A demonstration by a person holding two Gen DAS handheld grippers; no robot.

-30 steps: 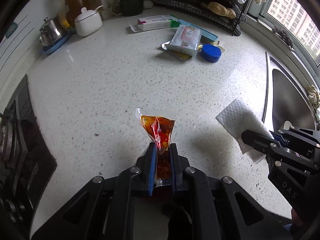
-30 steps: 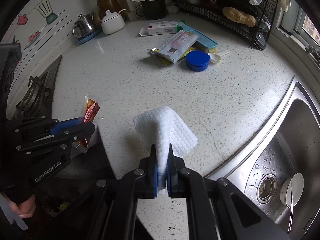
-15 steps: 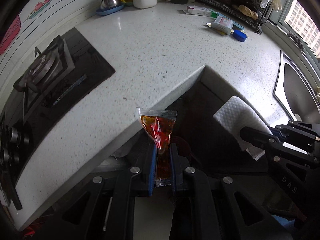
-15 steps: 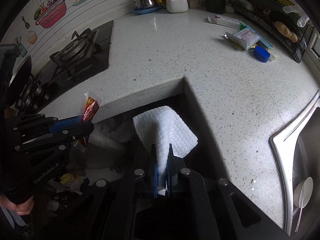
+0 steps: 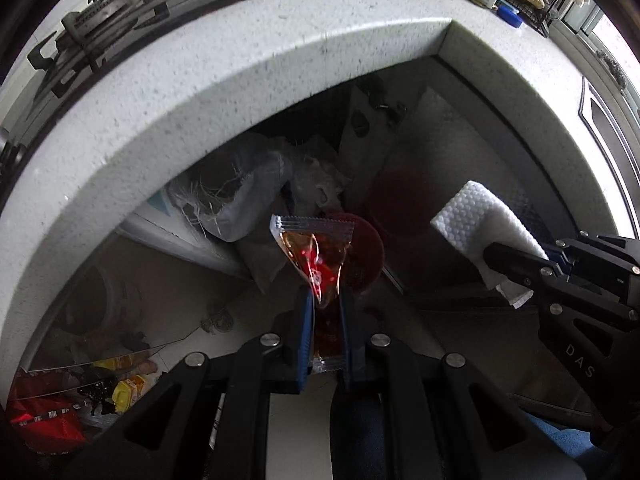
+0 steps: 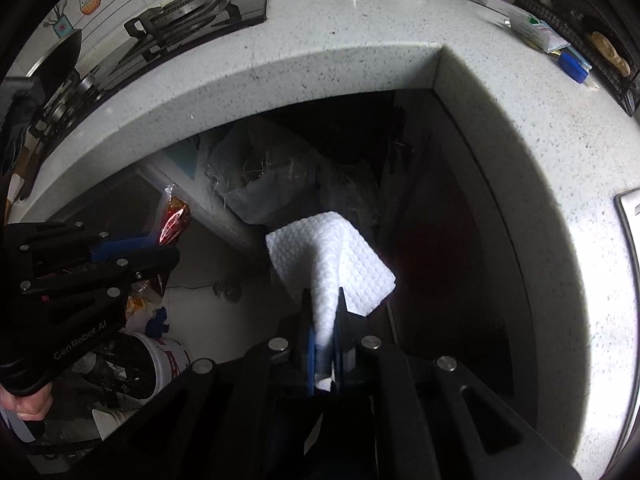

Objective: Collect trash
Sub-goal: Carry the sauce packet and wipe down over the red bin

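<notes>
left wrist view, item one: left gripper (image 5: 323, 300), jaws closed narrow on a clear sauce packet (image 5: 316, 252) holding red oily liquid; the packet's sealed top edge stands up past the fingertips, its lower seal sits deep between the jaws. the packet hangs in the air below and in front of the speckled white table (image 5: 168, 92), off its edge, over the floor.

right wrist view, item two: right gripper (image 6: 323, 312), jaws closed narrow on a white embossed paper towel (image 6: 332, 260), pinched at one fold, the rest fanning out loose above the jaws. it too hangs below the table's inner corner, to the right of the packet.

item three: white bucket (image 6: 140, 364) lined with a dark bag, on the floor below the table, under the left gripper in the right wrist view; likely the bin, with loose wrappers beside it. a grey woven sack (image 6: 256, 184) lies further back under the table.

risks, as judged:
- packet: the jaws press on a liquid-filled pouch; a harder squeeze could burst a seal and drip sauce on floor or gripper.
- packet: its film may cling to the pads at release and drop short of the bucket.
- towel: light and loose, it may drift sideways when let go and land on the floor clutter.
- both grippers sit near each other; a shared aim at one bucket could knock them together.
- dim light under the table makes the bucket's rim hard to judge.
</notes>
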